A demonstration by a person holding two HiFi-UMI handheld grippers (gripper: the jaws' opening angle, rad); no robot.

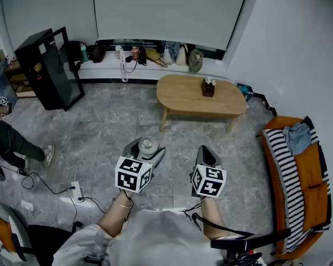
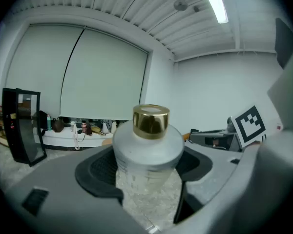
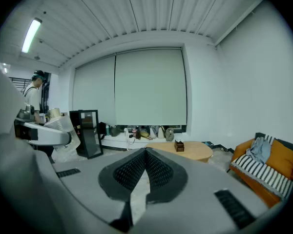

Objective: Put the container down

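No word, brand or number can be read anywhere. The left gripper (image 1: 146,148) and the right gripper (image 1: 205,150) each carry a cube faced with black-and-white square markers (patterns, not letters). The frosted container (image 2: 147,145) shows faint marks low on its body, too blurred to read. Things on the far ledge (image 1: 105,70) are too small for labels.

A grey marbled tile floor (image 1: 100,126) carried an oval wooden coffee table (image 1: 183,97), a black glass-fronted cabinet (image 1: 47,68) and an orange sofa (image 1: 311,176). A small dark box (image 1: 208,87) stood on the table top. A white power strip (image 1: 76,191) and black cables (image 1: 41,183) lay on the tiles. Along the window wall, a low white ledge (image 1: 155,71) held bags (image 1: 195,60) and a green bottle (image 1: 84,52). A striped blanket (image 1: 286,170) and a blue cloth (image 1: 297,136) lay on the sofa.
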